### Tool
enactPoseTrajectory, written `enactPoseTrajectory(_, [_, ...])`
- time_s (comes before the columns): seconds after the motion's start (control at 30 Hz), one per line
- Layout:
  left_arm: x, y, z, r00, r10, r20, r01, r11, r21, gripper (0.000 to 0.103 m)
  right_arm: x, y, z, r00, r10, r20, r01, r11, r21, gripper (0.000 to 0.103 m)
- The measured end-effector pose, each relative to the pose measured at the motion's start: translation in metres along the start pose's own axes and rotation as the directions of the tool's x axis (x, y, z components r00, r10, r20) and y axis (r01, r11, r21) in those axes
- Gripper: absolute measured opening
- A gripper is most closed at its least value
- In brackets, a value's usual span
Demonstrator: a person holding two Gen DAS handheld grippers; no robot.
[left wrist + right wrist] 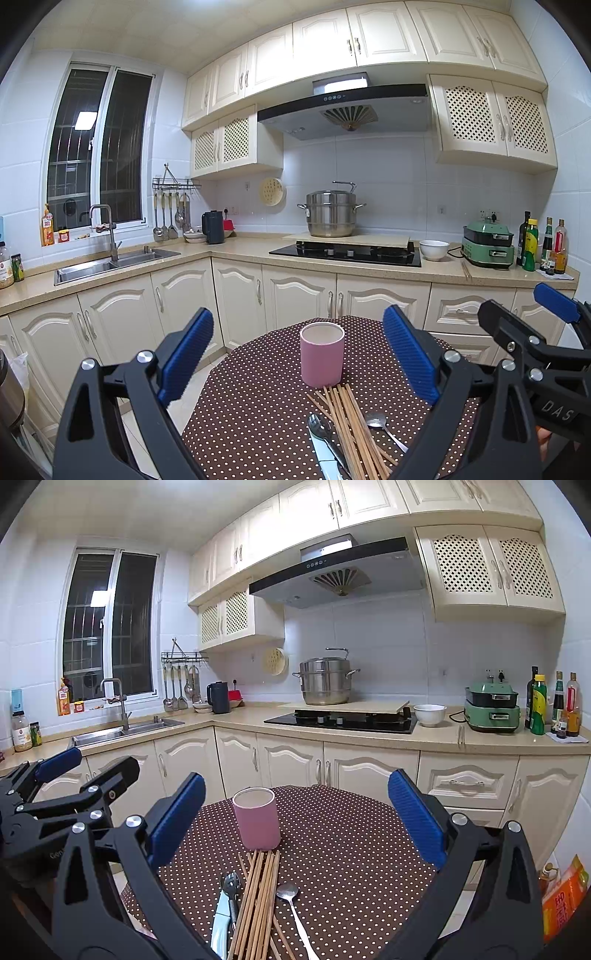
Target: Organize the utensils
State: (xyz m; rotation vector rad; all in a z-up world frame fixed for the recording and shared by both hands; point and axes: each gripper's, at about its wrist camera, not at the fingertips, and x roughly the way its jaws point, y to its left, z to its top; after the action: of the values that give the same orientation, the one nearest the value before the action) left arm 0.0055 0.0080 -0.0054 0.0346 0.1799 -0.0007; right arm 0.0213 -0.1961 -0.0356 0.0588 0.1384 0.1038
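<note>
Chopsticks point(258, 897) bundled closest in, fanned loosely on the dotted tablecloth point(351, 842), so worth starting there. Left gripper point(295, 354) and right gripper point(295, 812) both hanging above the table, jaws spread wide, nothing held in either. Best bet, judging from the layout: drop the right one over the far ends of the sticks, square the fingers across the bundle rather than along it, and pinch a few at a time instead of the whole heap, since thin round sticks probably roll and slip out of a wide bite. Fork point(231, 882) lying just left of the sticks on top of a pale-handled knife point(220, 923), spoon point(290, 895) just right of them, bowl pointing away; better left for later, picked by the handle. Past all that, pink cup point(256, 818) standing upright and looking empty, almost touching the stick tips, so an obvious drop spot. Might tip if bumped sideways, so lifting clear first, then lowering straight down into the mouth. Left gripper handy for steadying the cup. Further back only kitchen counter point(406, 738) and stove point(340, 720), not part of this.
</note>
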Motion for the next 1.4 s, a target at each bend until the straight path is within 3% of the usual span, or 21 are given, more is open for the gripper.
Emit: enactPoseTrajectory(1.4, [0.0086, -0.0002, -0.0093, 0.999, 0.003, -0.034, -0.003, 1.0, 0.011, 0.091, 0.0044, -0.0028, 0.0022, 0.999, -0.001, -0.046, 0.002, 1.0, 0.018, 0.097])
